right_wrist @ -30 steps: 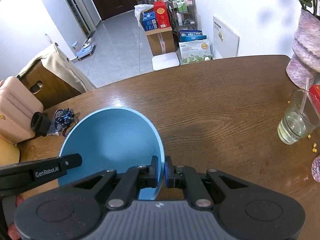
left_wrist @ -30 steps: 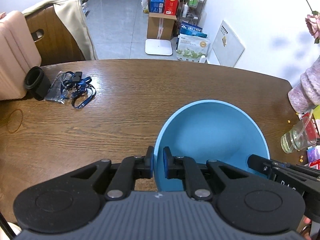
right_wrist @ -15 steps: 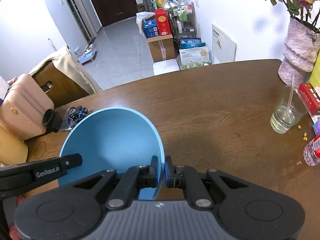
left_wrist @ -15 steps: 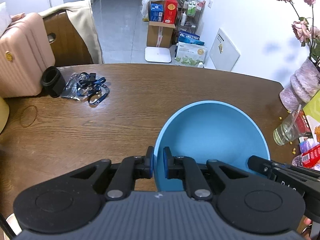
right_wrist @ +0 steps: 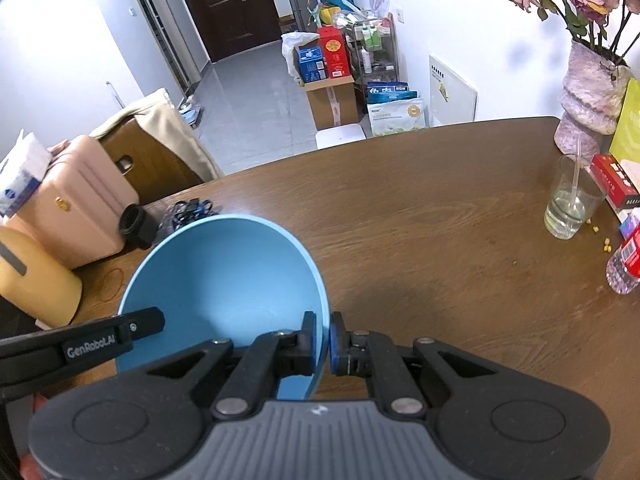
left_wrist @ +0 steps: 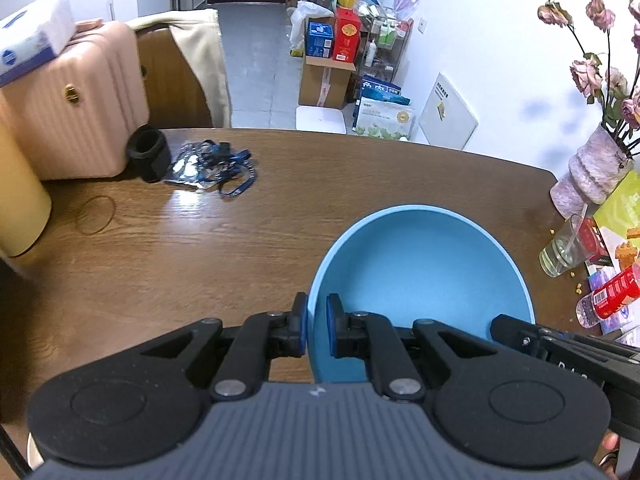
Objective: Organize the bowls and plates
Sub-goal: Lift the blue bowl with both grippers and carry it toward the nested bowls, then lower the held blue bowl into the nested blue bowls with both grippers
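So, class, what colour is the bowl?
Light blue bowl, clearest in the left wrist view.

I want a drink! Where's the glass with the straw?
The glass with the straw stands on the wooden table, far right in both wrist views, in front of the flower vase and next to the red box.

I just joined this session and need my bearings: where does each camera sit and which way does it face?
Left wrist: on the left gripper, angled down over the wooden table; its fingers pinch the blue bowl rim's left side.
Right wrist: on the right gripper, same tilt, pinching the rim's right side.
Shared: bowl, pink suitcase, glass, vase, each other's gripper.
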Available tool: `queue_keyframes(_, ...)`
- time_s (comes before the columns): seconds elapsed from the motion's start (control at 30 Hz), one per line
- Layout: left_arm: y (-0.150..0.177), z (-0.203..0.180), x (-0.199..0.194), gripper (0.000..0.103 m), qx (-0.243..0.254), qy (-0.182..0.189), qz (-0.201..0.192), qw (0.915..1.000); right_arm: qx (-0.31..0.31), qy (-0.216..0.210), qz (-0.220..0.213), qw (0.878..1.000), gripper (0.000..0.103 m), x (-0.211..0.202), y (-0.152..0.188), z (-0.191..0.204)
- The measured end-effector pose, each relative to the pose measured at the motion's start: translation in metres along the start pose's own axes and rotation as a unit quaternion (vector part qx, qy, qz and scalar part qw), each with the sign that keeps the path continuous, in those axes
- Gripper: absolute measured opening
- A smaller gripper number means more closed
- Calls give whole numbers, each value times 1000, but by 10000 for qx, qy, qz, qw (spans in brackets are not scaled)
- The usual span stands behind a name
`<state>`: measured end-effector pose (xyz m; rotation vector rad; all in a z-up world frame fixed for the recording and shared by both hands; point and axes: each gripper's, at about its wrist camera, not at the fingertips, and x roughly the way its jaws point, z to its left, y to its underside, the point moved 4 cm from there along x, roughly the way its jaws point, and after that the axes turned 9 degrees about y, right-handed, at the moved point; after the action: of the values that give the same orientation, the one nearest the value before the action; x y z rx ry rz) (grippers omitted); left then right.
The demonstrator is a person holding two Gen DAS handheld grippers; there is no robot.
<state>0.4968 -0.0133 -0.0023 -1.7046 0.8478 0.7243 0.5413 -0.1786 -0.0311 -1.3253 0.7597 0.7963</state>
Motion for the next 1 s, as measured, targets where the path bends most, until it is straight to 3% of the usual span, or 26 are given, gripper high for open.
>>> queue_keyframes(0.6,58,82,-63,10,-347,-148,-176,9991,-330,-177,-17,9993,7,-35,73,83)
queue_keyframes(1.0,111,110,-92,10,-652,-150,-216,9975,-544,-290,41,9981,7,-50,125,101)
